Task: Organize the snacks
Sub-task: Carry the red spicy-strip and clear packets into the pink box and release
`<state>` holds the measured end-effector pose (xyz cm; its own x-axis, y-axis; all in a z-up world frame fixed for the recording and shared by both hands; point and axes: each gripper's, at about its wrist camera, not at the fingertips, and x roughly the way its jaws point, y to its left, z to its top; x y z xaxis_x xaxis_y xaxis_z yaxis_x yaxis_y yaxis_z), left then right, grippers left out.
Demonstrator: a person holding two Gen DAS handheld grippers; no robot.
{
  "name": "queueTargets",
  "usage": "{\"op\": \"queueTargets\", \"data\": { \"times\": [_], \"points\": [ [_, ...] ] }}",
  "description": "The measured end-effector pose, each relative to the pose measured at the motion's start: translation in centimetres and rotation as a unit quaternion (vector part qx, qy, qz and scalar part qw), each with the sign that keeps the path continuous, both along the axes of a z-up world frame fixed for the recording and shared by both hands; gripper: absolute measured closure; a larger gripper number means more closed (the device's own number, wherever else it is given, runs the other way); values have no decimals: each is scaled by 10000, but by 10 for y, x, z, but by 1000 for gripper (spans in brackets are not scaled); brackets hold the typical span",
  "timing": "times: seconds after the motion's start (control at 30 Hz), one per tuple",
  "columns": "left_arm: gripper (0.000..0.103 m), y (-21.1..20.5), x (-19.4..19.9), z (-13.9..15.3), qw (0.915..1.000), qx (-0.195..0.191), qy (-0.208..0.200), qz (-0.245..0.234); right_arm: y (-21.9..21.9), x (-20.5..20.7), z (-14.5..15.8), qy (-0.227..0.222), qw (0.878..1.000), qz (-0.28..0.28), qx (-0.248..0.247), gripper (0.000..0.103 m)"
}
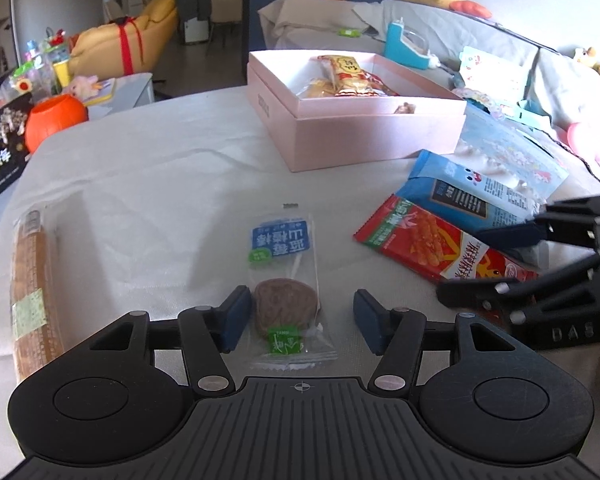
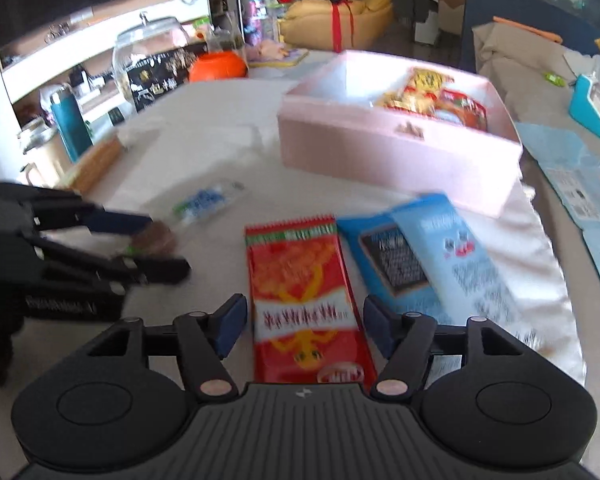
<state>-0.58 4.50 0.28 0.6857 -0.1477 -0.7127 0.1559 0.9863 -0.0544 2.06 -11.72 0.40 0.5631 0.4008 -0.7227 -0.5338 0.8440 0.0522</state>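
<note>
Left tongs (image 1: 296, 318) gape around the lollipop packet (image 1: 286, 280); right tongs (image 2: 305, 326) straddle the red packet (image 2: 306, 300), ungripped

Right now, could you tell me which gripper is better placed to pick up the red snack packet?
The right gripper. Its open jaws already straddle the red snack packet, which lies lengthwise between them. The left gripper is open around the clear-wrapped round snack, off to the side.

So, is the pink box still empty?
No, the pink box already holds several snack packets.
</note>
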Motion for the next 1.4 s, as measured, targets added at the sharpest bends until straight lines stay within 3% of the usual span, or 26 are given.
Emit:
{"op": "queueTargets", "data": {
  "times": [0.17, 0.37, 0.5, 0.53, 0.6, 0.73, 0.83, 1.0, 1.03, 1.1, 1.13, 1.17, 1.33, 1.4],
  "points": [
    [41, 0, 0, 0, 10000, -6, 9, -15, -2, -18, 5, -154, 9999, 55, -43, 50],
    [41, 1, 0, 0, 10000, -50, 45, -30, -19, -9, 24, -303, 9984, -312, 352, 54],
    [41, 11, 3, 4, 9990, -386, 238, -61, -23, -9, 33, -423, 9973, -342, 486, 55],
    [42, 15, 5, 5, 9983, -486, 307, -73, -25, -10, 36, -463, 9971, -346, 503, 55],
    [54, 22, 9, 7, 9975, -558, 424, -31, -28, -12, 40, -514, 9966, -365, 527, 55],
    [58, 22, 15, 10, 9975, -399, 577, -100, -32, -14, 36, -452, 9972, -354, 469, 55],
    [58, 18, 15, 9, 9981, -282, 520, -186, -29, -14, 25, -239, 9983, -323, 415, 63],
    [58, 14, 8, 2, 9991, -364, 104, -183, -16, -16, 11, -102, 9992, -272, 285, 62],
    [58, 11, 8, 2, 9994, -298, 88, -168, -13, -18, 11, -156, 9993, -263, 226, 61],
    [57, 6, 8, 2, 9997, -141, 112, -163, -10, -20, 11, -305, 9991, -258, 163, 44],
    [57, 4, 8, 3, 9997, -95, 127, -159, -9, -21, 12, -393, 9987, -276, 156, 29],
    [57, 3, 9, 3, 9998, -87, 140, -138, -9, -21, 11, -452, 9984, -288, 178, 21],
    [57, 6, 7, 2, 9998, -172, 132, -44, -7, -12, -3, -43, 9992, -231, 325, 20],
    [57, 4, 5, 2, 9998, -104, 133, -68, -4, -16, -6, -173, 9993, -226, 256, 21]
  ]
}}
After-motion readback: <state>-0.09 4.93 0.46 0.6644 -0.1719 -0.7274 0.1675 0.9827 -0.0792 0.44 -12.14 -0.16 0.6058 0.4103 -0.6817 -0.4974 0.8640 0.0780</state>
